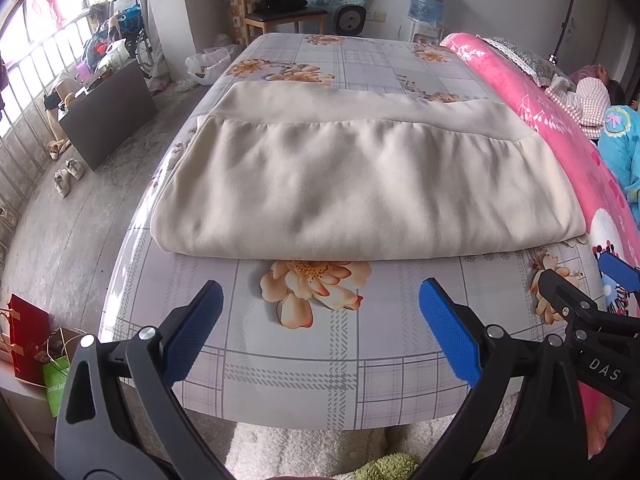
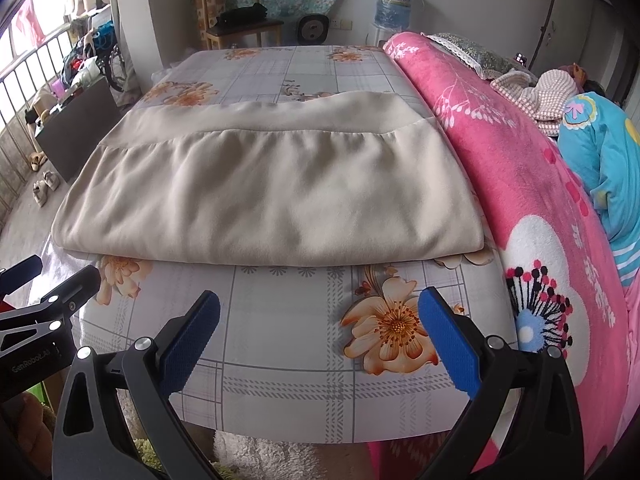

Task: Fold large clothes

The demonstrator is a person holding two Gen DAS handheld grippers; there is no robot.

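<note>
One beige garment (image 1: 360, 184) folded, long axis L-R across bed (image 1: 304, 380); tools apart.

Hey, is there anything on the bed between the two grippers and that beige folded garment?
Nothing visible. Both the left gripper and the right gripper are open, short of the beige garment, with only bare flowered bedsheet in between. The pink blanket lies alongside the garment's right edge, not in the path.

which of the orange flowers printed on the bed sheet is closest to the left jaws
The big orange flower just ahead of the open left gripper, right below the folded beige garment's near edge. The other flowers sit off to the right edge or far beyond the garment.
</note>
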